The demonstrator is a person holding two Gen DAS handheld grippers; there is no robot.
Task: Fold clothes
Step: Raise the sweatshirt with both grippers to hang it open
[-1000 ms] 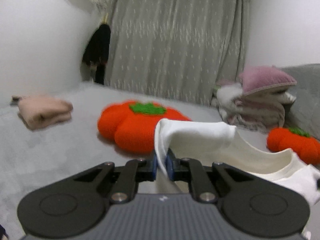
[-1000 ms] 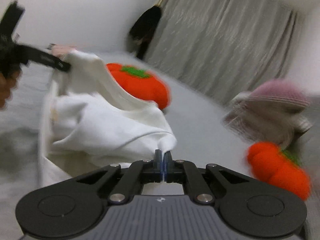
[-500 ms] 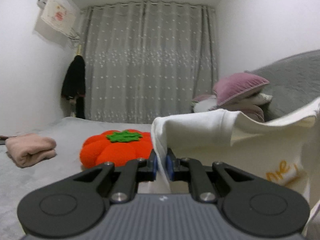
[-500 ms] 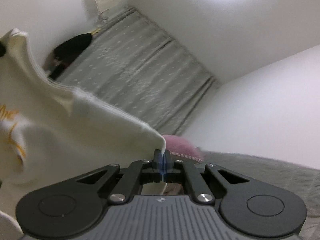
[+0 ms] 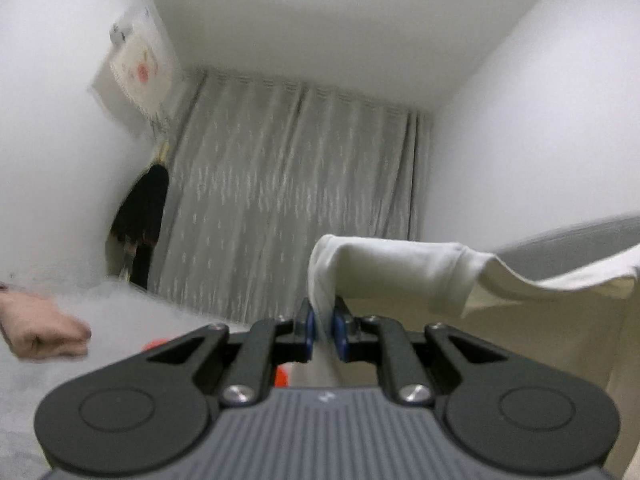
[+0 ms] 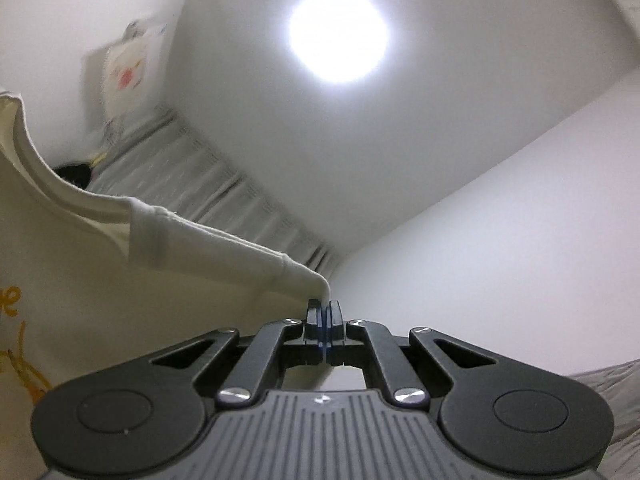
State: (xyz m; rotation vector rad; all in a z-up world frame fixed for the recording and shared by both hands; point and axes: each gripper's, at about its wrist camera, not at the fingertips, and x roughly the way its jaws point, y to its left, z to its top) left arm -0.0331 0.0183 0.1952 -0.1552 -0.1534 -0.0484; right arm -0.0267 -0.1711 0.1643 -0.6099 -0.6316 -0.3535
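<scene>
The left claw (image 5: 322,330) is clamped on a bunched edge of the cream shirt (image 5: 400,268), the blue pads (image 5: 307,326) pressed against cloth on both sides with only the fabric's thickness between them. From that grip the shirt's shoulder seam and collar edge run off to the right, and the body of the garment hangs down along the right side of the view, in the air in front of the grey curtain (image 5: 288,204). The right claw (image 6: 323,330) is pinched fully together on a thin corner of the same shirt, which stretches away up and to the left, showing yellow lettering (image 6: 12,300) low at the left border. Both cameras tilt upward toward the white ceiling and the round ceiling lamp (image 6: 338,36). Below the left claw lies the grey bed (image 5: 80,320), with a folded pink garment (image 5: 40,330) at its left edge and a sliver of something orange (image 5: 154,345) just beyond the claw.
</scene>
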